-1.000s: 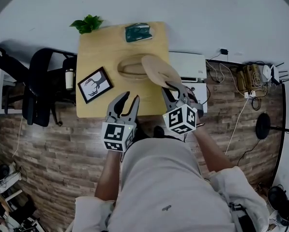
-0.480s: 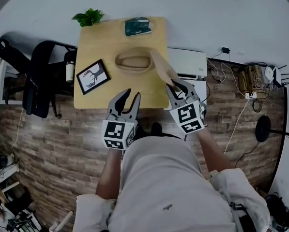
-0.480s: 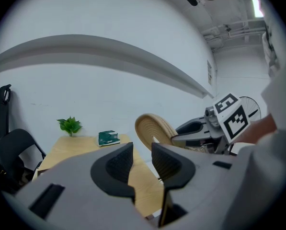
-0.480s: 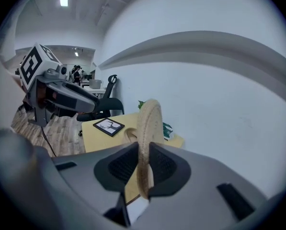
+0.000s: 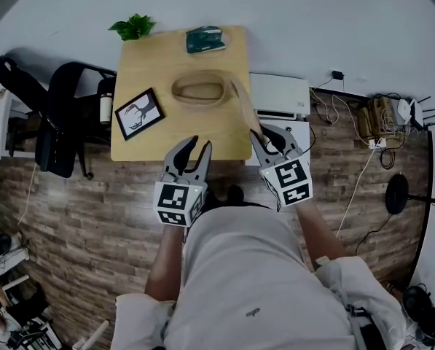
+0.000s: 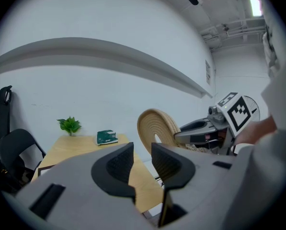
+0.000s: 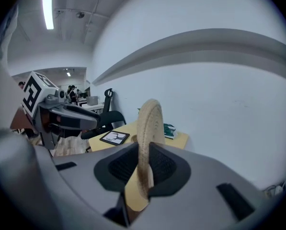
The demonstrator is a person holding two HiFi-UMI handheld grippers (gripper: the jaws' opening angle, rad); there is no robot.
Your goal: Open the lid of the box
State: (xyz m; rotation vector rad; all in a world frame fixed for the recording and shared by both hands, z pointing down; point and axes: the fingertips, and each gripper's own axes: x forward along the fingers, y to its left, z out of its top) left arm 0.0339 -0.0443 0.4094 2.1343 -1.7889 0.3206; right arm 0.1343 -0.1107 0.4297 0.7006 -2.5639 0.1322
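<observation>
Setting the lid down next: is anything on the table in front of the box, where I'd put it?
Nothing visible. That patch of table is bare; the picture frame lies left of it. The right gripper holds the lid.

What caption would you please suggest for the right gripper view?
Right gripper clamps the woven lid edge-on, wooden table and framed picture beyond.

A light wooden table [image 5: 151, 68] stood against the white wall. A small green plant [image 5: 133, 28] sat at its far left corner, and a dark green packet [image 5: 205, 39] lay near the far right one. A black-framed deer picture [image 5: 138, 113] lay askew by the left edge. A black office chair [image 5: 60, 119] stood just left of the table and a white unit [image 5: 279, 97] just right of it. Tangled cables [image 5: 374, 122] lay farther right on the plank floor [image 5: 79, 217].
</observation>
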